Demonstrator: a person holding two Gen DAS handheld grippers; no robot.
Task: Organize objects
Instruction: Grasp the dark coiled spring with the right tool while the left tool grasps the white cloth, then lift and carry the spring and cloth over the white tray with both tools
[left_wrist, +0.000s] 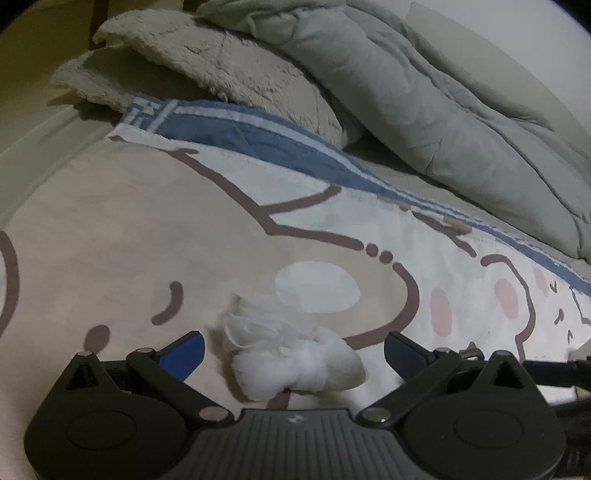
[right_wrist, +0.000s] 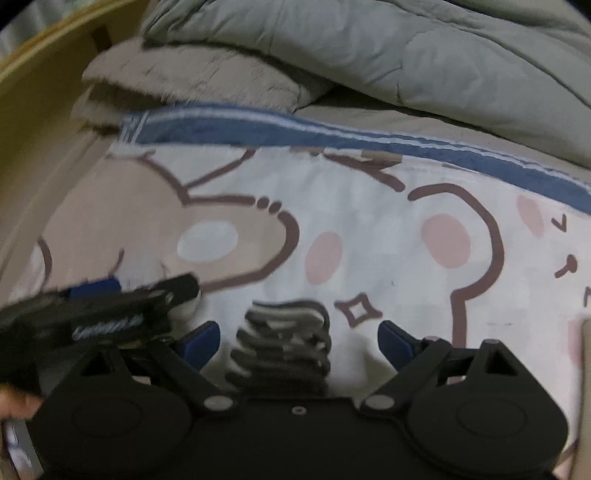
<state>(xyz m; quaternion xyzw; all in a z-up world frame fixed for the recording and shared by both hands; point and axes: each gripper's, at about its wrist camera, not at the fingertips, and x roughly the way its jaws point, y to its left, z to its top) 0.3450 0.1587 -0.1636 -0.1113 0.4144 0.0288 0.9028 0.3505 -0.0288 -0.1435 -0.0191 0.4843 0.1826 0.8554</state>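
A white mesh bath puff lies on the cartoon bear blanket, between the open jaws of my left gripper, which hovers just over it without holding it. A grey and white striped folded cloth lies on the same blanket between the open jaws of my right gripper. The left gripper also shows in the right wrist view, blurred, close at the left.
A fluffy beige pillow and a grey-green quilt are piled at the back of the bed. A blue striped band edges the blanket. A wooden bed frame runs along the left.
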